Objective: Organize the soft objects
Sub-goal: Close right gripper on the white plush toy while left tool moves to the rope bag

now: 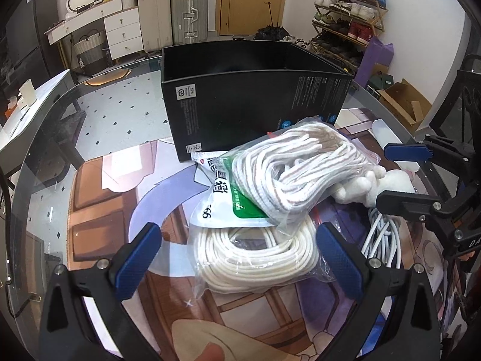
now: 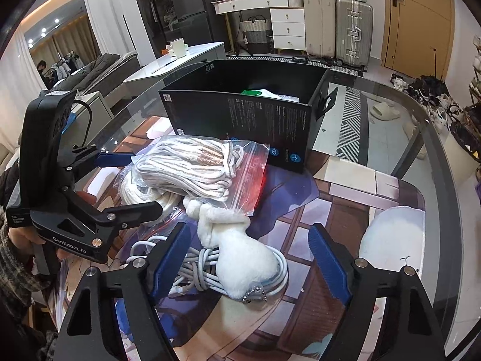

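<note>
Left wrist view: the left gripper has its fingers spread wide and empty, straddling the lower bag of white rope, with a second rope bag lying partly across it. The right gripper is equally wide and holds nothing, poised over the white plush toy on a coiled white cable. Best to close low on the plush body, clear of the cable, then lift toward the black box standing just behind the pile on the table.
</note>
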`<action>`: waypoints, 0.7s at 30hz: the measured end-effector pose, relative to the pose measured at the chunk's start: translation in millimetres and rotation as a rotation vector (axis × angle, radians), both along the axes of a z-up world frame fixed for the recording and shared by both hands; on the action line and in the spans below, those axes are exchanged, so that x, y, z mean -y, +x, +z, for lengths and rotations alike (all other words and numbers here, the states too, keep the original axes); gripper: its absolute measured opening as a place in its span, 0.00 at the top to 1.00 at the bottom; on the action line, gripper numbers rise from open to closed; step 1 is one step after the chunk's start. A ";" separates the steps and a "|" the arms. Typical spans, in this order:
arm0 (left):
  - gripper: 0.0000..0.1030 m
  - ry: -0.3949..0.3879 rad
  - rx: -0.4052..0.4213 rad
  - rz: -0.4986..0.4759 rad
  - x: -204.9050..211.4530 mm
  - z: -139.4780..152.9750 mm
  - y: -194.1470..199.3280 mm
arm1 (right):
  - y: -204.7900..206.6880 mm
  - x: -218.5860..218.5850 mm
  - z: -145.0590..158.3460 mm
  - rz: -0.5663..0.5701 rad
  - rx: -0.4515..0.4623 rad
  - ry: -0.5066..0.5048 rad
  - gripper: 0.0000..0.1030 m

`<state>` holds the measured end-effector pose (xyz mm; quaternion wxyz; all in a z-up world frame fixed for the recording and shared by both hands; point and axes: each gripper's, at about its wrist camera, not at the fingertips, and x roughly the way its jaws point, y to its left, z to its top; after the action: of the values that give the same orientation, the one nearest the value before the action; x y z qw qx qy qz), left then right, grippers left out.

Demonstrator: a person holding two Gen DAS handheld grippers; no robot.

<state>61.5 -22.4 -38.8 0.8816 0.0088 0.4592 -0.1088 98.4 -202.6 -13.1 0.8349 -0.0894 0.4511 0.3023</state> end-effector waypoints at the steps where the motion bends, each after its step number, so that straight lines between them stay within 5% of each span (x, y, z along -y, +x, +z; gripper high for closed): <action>1: 0.00 0.000 -0.002 0.000 -0.3 -1.2 0.3 | 0.8 -1.1 -0.8 0.002 -0.006 -0.004 0.26; 11: 0.00 0.005 -0.009 -0.011 -0.3 -2.7 4.7 | 6.7 -21.6 -10.3 0.066 -0.074 -0.067 0.32; 15: 0.00 0.013 -0.009 -0.015 2.2 -3.2 4.6 | 7.8 -27.7 -14.4 0.084 -0.093 -0.085 0.49; 21: 0.00 0.033 0.000 -0.016 6.3 -4.3 3.1 | 3.8 -32.7 -14.0 0.096 -0.083 -0.098 0.57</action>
<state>64.6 -28.7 -43.1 0.8804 0.0270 0.4609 -0.1082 102.2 -170.0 -27.1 0.7948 -0.1391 0.4947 0.3228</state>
